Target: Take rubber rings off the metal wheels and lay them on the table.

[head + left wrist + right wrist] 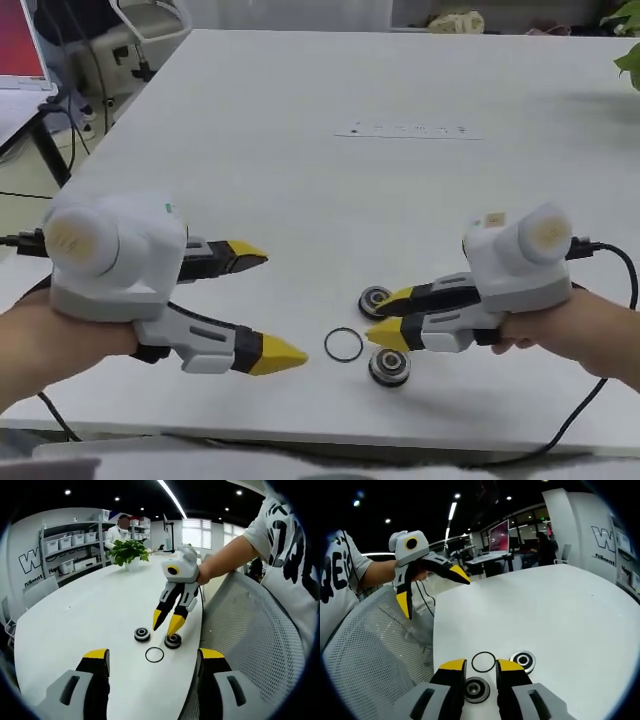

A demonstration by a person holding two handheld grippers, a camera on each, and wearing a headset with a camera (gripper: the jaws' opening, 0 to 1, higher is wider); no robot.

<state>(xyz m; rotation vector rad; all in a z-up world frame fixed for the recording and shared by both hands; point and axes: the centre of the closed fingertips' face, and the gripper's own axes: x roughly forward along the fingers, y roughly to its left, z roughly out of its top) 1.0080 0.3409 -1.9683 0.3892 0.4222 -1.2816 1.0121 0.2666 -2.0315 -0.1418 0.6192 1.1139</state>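
A loose black rubber ring [343, 345] lies flat on the white table [330, 190]. Two metal wheels with dark rims rest close to it, one just behind [375, 299] and one to its right [389, 366]. My right gripper [380, 318] hovers over the gap between the wheels, its jaws a little apart and holding nothing. In the right gripper view the near wheel [476, 689] shows between the jaws [481, 666], with the ring [483, 661] and the other wheel [523, 661] beyond. My left gripper [272, 303] stands wide open left of the ring [154, 654].
The table's near edge [300, 435] runs just below the wheels. A sheet of paper [408, 130] lies further back on the table. A potted plant [127, 551] stands at the far end. A mesh chair [250, 630] sits beside the table's edge.
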